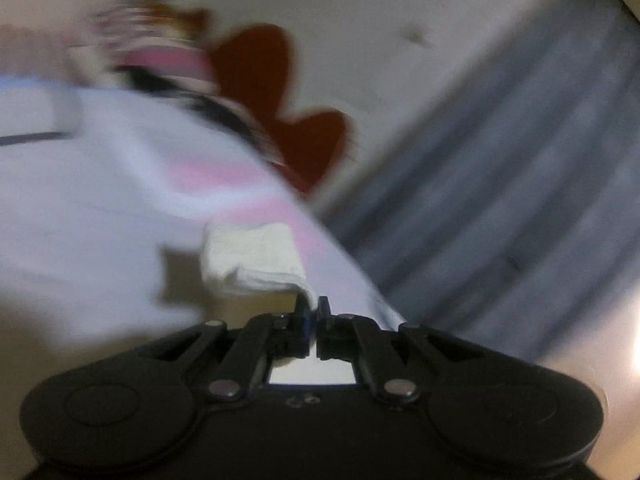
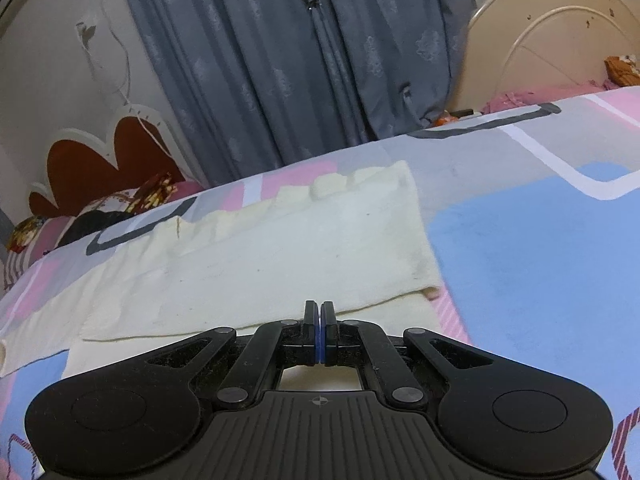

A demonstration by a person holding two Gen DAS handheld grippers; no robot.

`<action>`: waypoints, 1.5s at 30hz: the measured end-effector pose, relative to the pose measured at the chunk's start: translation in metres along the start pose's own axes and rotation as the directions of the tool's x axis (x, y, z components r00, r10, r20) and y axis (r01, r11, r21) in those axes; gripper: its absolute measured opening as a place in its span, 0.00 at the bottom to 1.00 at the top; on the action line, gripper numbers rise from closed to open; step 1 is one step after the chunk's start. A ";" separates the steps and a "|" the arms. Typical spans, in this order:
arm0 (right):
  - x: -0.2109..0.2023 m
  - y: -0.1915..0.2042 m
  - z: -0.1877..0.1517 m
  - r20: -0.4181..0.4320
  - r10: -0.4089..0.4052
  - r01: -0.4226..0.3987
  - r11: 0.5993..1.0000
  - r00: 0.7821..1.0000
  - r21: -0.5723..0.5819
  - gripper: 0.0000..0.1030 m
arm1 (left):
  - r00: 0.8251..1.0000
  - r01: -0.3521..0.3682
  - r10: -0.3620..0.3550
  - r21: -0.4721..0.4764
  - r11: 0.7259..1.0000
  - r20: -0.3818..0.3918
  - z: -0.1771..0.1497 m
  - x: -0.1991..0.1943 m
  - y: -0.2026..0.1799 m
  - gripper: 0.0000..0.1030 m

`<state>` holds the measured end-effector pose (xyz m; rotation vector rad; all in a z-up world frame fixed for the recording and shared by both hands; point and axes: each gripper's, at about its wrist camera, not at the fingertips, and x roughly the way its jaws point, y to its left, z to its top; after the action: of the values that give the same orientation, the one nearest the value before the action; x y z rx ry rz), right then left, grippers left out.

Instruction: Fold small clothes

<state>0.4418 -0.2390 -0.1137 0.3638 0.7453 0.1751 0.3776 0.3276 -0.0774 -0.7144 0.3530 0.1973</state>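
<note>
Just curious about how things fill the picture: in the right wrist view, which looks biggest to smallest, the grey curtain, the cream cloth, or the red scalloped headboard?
1. Grey curtain
2. Cream cloth, nearly as big, but nearer the camera, so unsure
3. Red scalloped headboard

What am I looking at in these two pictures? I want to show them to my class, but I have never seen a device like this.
A person holds a two-finger gripper in each hand; a fisheye camera on each looks forward along its fingers. The blurred picture comes from the left gripper, whose fingers are nearly closed on a corner of a cream cloth, lifting it. The sharp picture comes from the right gripper, its fingers pressed shut at the near edge of the cream cloth; whether it pinches fabric cannot be told. That cloth lies partly folded on a bedsheet patterned in pink, blue and grey. Behind are grey curtains and a headboard.
</note>
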 end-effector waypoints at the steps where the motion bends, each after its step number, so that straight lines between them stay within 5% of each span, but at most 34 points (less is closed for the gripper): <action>1: 0.000 -0.002 0.000 0.000 0.000 0.000 1.000 1.000 0.006 0.00 | 0.999 0.035 -0.033 0.057 0.998 -0.039 -0.008 0.009 -0.026 0.02; 10: -0.009 -0.019 0.007 0.028 0.004 -0.005 0.999 1.000 0.038 0.00 | 0.949 0.242 -0.133 0.391 0.888 -0.285 -0.130 0.074 -0.202 0.02; 15: -0.011 -0.026 0.013 0.036 0.018 -0.021 0.997 0.999 0.073 0.00 | 0.896 0.272 -0.026 0.500 0.822 -0.444 -0.200 0.113 -0.235 0.05; 16: -0.010 -0.026 0.014 0.034 0.026 -0.029 0.997 0.999 0.076 0.00 | 0.897 0.270 -0.016 0.518 0.812 -0.442 -0.211 0.116 -0.234 0.07; 17: -0.010 -0.027 0.014 0.032 0.032 -0.034 0.996 0.999 0.079 0.00 | 0.908 0.277 -0.036 0.536 0.797 -0.416 -0.219 0.111 -0.236 0.12; 21: -0.006 -0.024 0.016 0.029 0.041 -0.043 0.997 0.999 0.068 0.00 | 0.901 0.332 -0.083 0.552 0.765 -0.426 -0.221 0.096 -0.239 0.53; 22: -0.004 -0.022 0.016 0.029 0.050 -0.052 0.996 0.998 0.066 0.11 | 0.909 0.323 -0.081 0.566 0.759 -0.410 -0.217 0.091 -0.240 0.54; 23: -0.002 -0.019 0.017 0.032 0.058 -0.060 0.996 0.998 0.064 0.40 | 0.916 0.319 -0.088 0.576 0.753 -0.392 -0.217 0.085 -0.242 0.54; 25: -0.001 -0.009 0.017 0.059 0.097 -0.099 0.994 0.994 0.044 0.61 | 0.927 0.301 -0.098 0.563 0.770 -0.362 -0.203 0.067 -0.226 0.54; 30: 0.023 0.025 0.018 0.015 0.200 -0.200 0.980 0.980 -0.018 0.60 | 0.968 0.141 0.005 0.560 0.817 -0.252 -0.168 0.043 -0.176 0.52; 33: 0.045 0.042 0.019 -0.018 0.216 -0.217 0.975 0.976 -0.047 0.58 | 0.967 0.050 0.089 0.519 0.853 -0.239 -0.152 0.047 -0.142 0.52; 39: 0.093 0.075 0.016 -0.112 0.186 -0.200 0.971 0.976 -0.130 0.32 | 0.959 0.036 0.105 0.481 0.876 -0.262 -0.142 0.065 -0.124 0.55; 40: 0.095 0.080 0.016 -0.119 0.187 -0.203 0.967 0.975 -0.151 0.12 | 0.960 0.038 0.104 0.487 0.872 -0.262 -0.142 0.067 -0.125 0.55; 41: 0.094 0.083 0.016 -0.118 0.185 -0.203 0.964 0.976 -0.170 0.04 | 0.960 0.038 0.107 0.498 0.866 -0.259 -0.143 0.070 -0.126 0.54; 45: 0.067 0.084 0.025 -0.006 0.179 -0.176 0.962 0.984 -0.207 0.03 | 0.961 0.046 0.105 0.524 0.851 -0.256 -0.144 0.067 -0.126 0.53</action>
<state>0.5052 -0.1492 -0.1074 0.2323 0.6741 0.4164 0.4408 0.1420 -0.1274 -0.1856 0.6571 0.0211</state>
